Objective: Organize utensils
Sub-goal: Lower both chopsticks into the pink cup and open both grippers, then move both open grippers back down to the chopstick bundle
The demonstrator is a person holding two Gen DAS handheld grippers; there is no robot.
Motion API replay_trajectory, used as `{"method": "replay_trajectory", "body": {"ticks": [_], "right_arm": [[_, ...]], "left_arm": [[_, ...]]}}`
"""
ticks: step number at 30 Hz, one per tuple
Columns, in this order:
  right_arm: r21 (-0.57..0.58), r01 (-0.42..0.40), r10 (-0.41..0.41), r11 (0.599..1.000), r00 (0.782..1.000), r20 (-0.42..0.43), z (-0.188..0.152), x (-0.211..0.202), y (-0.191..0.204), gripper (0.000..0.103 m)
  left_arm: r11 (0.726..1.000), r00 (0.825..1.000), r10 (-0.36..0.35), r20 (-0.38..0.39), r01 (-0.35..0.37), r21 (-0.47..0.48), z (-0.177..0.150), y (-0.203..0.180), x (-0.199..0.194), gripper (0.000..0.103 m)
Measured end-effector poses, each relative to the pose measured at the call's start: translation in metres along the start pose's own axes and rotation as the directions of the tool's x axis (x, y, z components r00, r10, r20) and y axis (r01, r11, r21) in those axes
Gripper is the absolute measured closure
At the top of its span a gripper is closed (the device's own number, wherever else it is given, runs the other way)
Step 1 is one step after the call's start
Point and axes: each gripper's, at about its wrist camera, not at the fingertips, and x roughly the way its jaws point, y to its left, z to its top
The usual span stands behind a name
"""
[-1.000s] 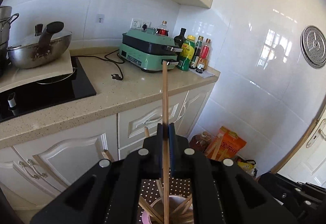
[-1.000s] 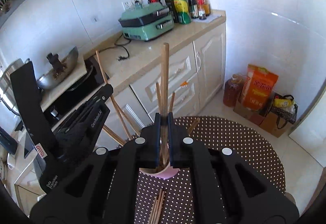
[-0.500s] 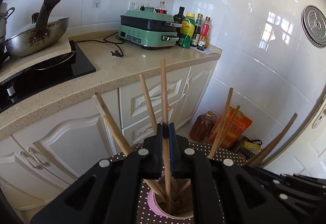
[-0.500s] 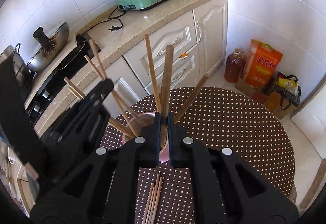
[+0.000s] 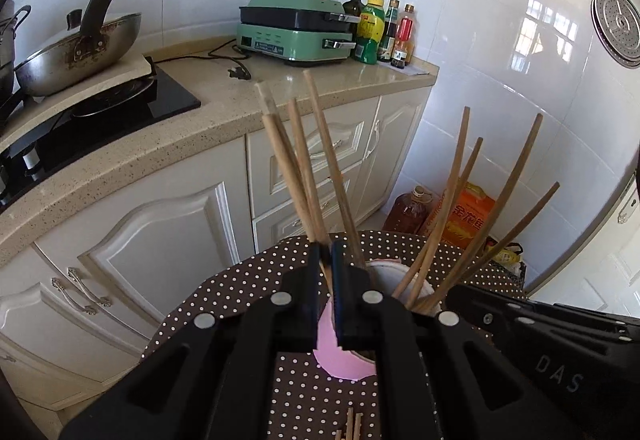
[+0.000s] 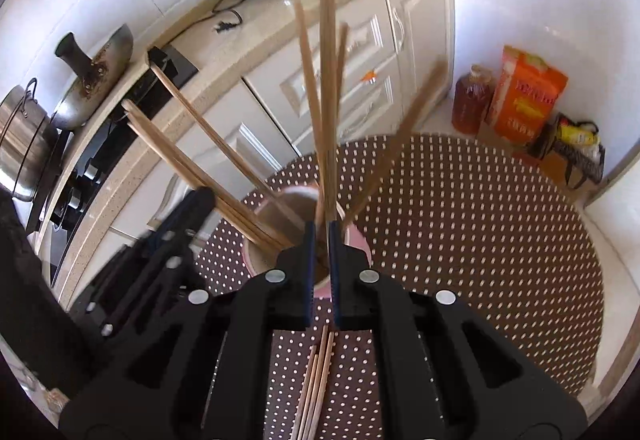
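A pink cup point(image 5: 340, 362) point(image 6: 256, 258) full of wooden chopsticks stands on the round dotted table point(image 5: 240, 292) point(image 6: 460, 240). My left gripper point(image 5: 326, 260) is shut on one chopstick point(image 5: 306, 176), whose lower end reaches down into the cup. My right gripper point(image 6: 320, 236) is shut on another chopstick point(image 6: 327, 80), which stands nearly upright with its lower end in the cup. Each gripper shows in the other's view, the right one point(image 5: 540, 336) beside the cup, the left one point(image 6: 172, 240) at the cup's left. Several loose chopsticks point(image 6: 316, 380) lie on the cloth below my right fingers.
The kitchen counter point(image 5: 208, 120) with white cabinets runs just behind the table. On it are a wok point(image 5: 76, 52), a black hob point(image 5: 100, 120), a green cooker point(image 5: 296, 32) and bottles point(image 5: 380, 32). An oil jug point(image 6: 472, 100) and an orange bag point(image 6: 524, 96) stand on the floor.
Both grippers have come down towards the cup with their chopsticks. The cup and the sticks in it now fill more of both views. The left stick leans left now.
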Motion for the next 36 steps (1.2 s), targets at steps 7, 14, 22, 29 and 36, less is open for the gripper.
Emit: {"method": "replay_trajectory", "body": {"ticks": [7, 14, 22, 29, 36], "right_arm": [[0.043, -0.011, 0.013, 0.999, 0.999, -0.038, -0.005, 0.006, -0.002, 0.096], [0.076, 0.031, -0.025, 0.997, 0.997, -0.07, -0.008, 0.0, -0.009, 0.095], [0.034, 0.098, -0.098, 0.995, 0.995, -0.001, -0.017, -0.028, -0.007, 0.041], [0.039, 0.097, -0.099, 0.994, 0.994, 0.048, -0.026, -0.056, -0.007, 0.041], [0.044, 0.086, -0.09, 0.995, 0.99, 0.111, -0.032, -0.093, -0.005, 0.038]], "left_arm": [[1.0, 1.0, -0.023, -0.014, 0.023, 0.014, 0.001, 0.002, -0.003, 0.096], [0.999, 1.0, -0.022, -0.02, 0.023, 0.037, 0.001, 0.003, -0.013, 0.084], [0.997, 1.0, 0.007, -0.006, -0.006, 0.081, 0.001, 0.0, -0.032, 0.076], [0.996, 1.0, 0.016, 0.015, -0.017, 0.089, 0.003, 0.002, -0.057, 0.07], [0.994, 0.997, 0.026, 0.066, -0.033, 0.1, 0.005, 0.001, -0.093, 0.059]]}}
